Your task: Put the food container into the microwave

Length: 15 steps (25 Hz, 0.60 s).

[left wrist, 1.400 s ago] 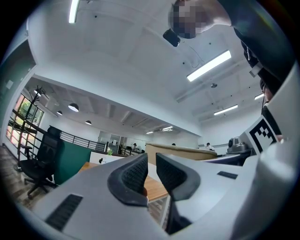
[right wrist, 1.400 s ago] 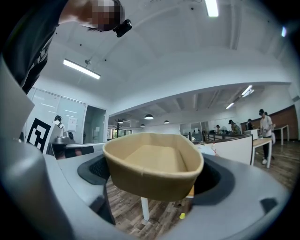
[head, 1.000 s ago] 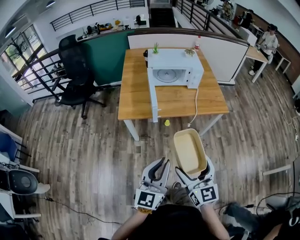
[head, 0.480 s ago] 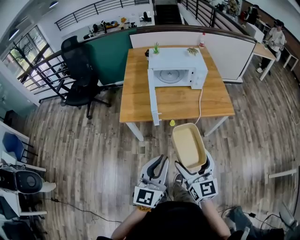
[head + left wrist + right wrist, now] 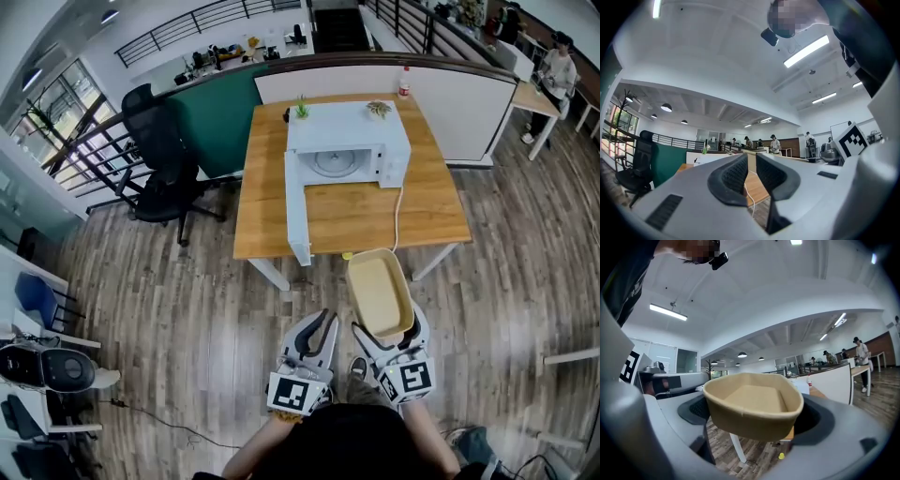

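An empty tan food container (image 5: 380, 293) sits between the fingers of my right gripper (image 5: 389, 330), which is shut on its near end. In the right gripper view the container (image 5: 752, 411) fills the middle, tilted slightly, with the right gripper (image 5: 752, 420) closed on it from both sides. Beside it, my left gripper (image 5: 319, 330) is shut and holds nothing; its dark pads (image 5: 736, 173) stand almost together. The white microwave (image 5: 349, 141) stands on the wooden table (image 5: 356, 211) ahead, its door (image 5: 296, 211) swung wide open toward me on the left.
A white power cable (image 5: 397, 220) runs from the microwave over the table's front edge. A small yellow thing (image 5: 347, 255) lies on the floor by the table. Two small plants (image 5: 302, 110) top the microwave. A black office chair (image 5: 155, 159) stands at the left, and a low partition (image 5: 469, 103) behind.
The table and microwave have come nearer in the head view. The right gripper still holds the container, and both grippers keep their places in front of me.
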Available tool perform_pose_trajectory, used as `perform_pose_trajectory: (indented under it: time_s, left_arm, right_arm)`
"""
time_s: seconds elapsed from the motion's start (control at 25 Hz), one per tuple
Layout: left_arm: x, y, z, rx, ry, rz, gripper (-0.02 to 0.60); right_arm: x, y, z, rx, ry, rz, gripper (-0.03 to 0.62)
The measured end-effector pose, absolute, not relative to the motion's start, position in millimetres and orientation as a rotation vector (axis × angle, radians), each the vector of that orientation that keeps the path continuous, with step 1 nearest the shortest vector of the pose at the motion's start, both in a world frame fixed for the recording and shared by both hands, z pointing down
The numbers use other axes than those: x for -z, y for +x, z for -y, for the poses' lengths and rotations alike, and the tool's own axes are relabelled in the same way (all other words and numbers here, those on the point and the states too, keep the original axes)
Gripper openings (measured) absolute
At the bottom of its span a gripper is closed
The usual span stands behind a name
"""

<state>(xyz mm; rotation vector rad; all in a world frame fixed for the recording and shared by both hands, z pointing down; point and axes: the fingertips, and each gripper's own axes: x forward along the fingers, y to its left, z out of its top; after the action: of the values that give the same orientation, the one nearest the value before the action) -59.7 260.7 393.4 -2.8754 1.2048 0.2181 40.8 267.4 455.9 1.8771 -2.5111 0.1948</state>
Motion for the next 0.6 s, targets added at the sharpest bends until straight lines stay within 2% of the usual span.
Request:
perform_pose_trajectory:
  time_s: [0.6]
  left_arm:
    - [-405,6,-246,-0.113,-2.888,-1.235,0.071]
  right_arm:
    - [-477,109,-243,-0.262,1.858,2.545,0.532]
